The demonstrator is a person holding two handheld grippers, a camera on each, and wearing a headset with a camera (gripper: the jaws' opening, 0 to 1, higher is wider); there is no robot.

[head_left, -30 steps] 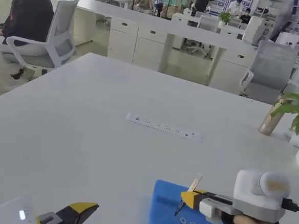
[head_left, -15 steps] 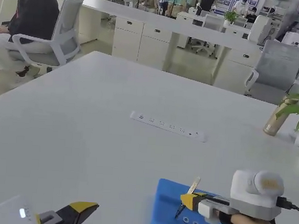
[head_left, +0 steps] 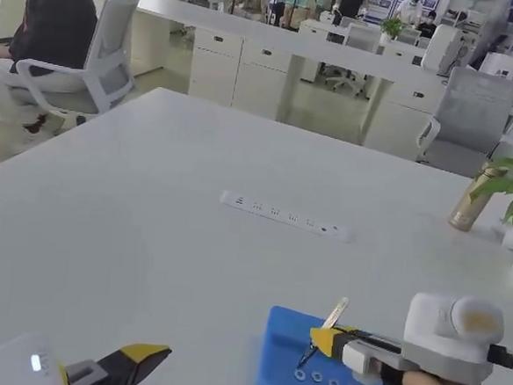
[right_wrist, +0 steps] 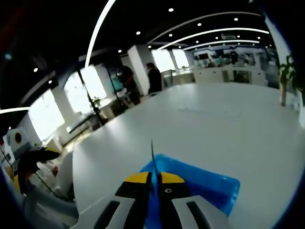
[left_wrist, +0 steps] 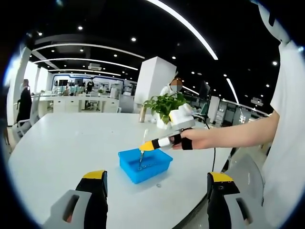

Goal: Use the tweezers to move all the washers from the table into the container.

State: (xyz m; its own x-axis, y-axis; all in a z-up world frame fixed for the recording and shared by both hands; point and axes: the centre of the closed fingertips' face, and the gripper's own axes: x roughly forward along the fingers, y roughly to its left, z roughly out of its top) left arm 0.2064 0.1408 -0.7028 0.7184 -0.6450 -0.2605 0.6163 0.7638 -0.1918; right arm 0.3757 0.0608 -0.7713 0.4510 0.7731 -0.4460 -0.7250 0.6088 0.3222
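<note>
Presently the right gripper [head_left: 321, 340] pinches the tweezers [head_left: 307, 357], tips down in the blue container [head_left: 272, 374] beside washers [head_left: 317, 377]; the left gripper [left_wrist: 157, 176] hangs spread over the table [head_left: 148, 238].

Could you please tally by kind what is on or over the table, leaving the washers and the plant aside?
Grippers: 2 (left gripper, right gripper)
Tweezers: 1
Container: 1
Power strip: 1
Bottle: 1
Total: 6
</note>
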